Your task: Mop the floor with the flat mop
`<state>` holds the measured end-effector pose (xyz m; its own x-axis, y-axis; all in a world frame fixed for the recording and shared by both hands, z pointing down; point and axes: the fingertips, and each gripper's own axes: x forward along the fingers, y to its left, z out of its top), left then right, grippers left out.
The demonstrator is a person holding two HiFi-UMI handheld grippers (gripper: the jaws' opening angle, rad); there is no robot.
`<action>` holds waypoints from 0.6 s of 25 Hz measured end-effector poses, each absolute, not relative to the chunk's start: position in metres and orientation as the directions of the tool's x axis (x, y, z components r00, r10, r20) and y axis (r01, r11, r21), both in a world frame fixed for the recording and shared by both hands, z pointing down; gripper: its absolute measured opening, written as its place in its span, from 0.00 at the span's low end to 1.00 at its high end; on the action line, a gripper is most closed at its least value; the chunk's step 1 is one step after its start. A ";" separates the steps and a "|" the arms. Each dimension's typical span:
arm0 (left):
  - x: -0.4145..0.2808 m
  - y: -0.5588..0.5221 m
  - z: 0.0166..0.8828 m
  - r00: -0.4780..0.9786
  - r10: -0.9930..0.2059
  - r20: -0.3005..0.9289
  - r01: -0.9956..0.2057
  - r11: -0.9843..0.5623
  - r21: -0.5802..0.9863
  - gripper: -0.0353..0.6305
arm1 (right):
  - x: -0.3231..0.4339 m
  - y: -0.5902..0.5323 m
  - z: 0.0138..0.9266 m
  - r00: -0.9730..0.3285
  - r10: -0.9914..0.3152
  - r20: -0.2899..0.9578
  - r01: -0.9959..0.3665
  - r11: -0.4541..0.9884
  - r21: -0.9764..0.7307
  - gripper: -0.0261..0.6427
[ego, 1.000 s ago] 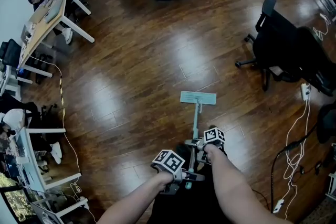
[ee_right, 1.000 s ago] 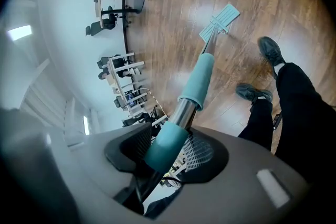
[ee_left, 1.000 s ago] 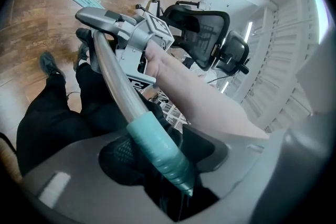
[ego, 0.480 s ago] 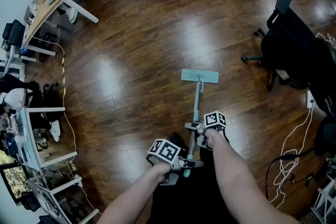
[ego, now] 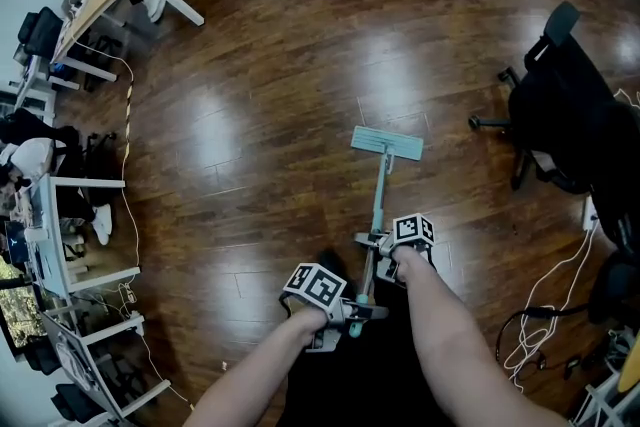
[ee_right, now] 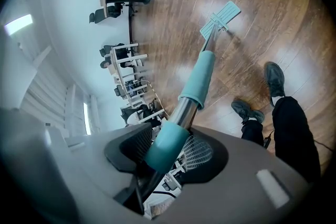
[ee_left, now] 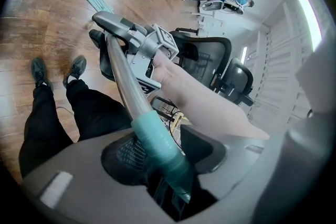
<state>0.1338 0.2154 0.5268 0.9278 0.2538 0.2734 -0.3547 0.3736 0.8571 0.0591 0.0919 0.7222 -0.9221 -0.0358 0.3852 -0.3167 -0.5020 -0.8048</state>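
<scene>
Left gripper point(ego: 352, 312): bottom centre of the head view; jaws have just been closing and are clamped on the teal end point(ee_left: 157, 147) of the mop handle.
Right gripper point(ego: 372, 241): just up and right of the left one; jaws clamped on a teal sleeve point(ee_right: 167, 145) further down the same handle.
Flat mop point(ego: 380, 195): its handle slants up the frame from both grippers to the floor.
Mop head point(ego: 387, 143): pale teal pad lying flat on the wood floor point(ego: 270, 85), centre frame.
Office chair point(ego: 560, 115): black, right edge, well apart from the mop head.
</scene>
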 end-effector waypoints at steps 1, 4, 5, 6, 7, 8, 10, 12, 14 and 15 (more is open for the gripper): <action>0.134 0.215 0.526 0.929 0.249 0.273 -0.352 0.375 0.858 0.34 | 0.058 0.091 0.722 -0.924 -0.034 0.382 -0.315 -0.501 -0.806 0.31; 0.134 0.213 0.526 0.930 0.243 0.274 -0.351 0.374 0.858 0.34 | 0.058 0.090 0.721 -0.925 -0.034 0.379 -0.313 -0.498 -0.809 0.31; 0.135 0.213 0.526 0.931 0.243 0.274 -0.350 0.373 0.859 0.34 | 0.059 0.090 0.722 -0.924 -0.034 0.380 -0.314 -0.497 -0.809 0.31; 0.135 0.214 0.527 0.931 0.243 0.273 -0.349 0.372 0.860 0.34 | 0.059 0.091 0.722 -0.924 -0.033 0.382 -0.316 -0.497 -0.808 0.31; 0.136 0.214 0.527 0.931 0.243 0.273 -0.349 0.370 0.861 0.34 | 0.059 0.091 0.722 -0.923 -0.031 0.383 -0.319 -0.497 -0.807 0.31; 0.136 0.215 0.527 0.931 0.243 0.272 -0.349 0.370 0.861 0.34 | 0.059 0.092 0.722 -0.923 -0.029 0.385 -0.321 -0.496 -0.807 0.31; 0.136 0.217 0.528 0.930 0.245 0.273 -0.350 0.369 0.861 0.34 | 0.059 0.093 0.722 -0.922 -0.026 0.386 -0.324 -0.494 -0.807 0.31; 0.136 0.218 0.528 0.930 0.247 0.273 -0.351 0.370 0.860 0.34 | 0.059 0.095 0.722 -0.921 -0.022 0.388 -0.328 -0.492 -0.807 0.31; 0.135 0.221 0.528 0.930 0.248 0.272 -0.351 0.370 0.860 0.34 | 0.059 0.097 0.723 -0.921 -0.016 0.389 -0.333 -0.488 -0.807 0.31; 0.135 0.222 0.529 0.929 0.249 0.273 -0.351 0.370 0.860 0.34 | 0.059 0.098 0.724 -0.921 -0.016 0.389 -0.333 -0.487 -0.808 0.31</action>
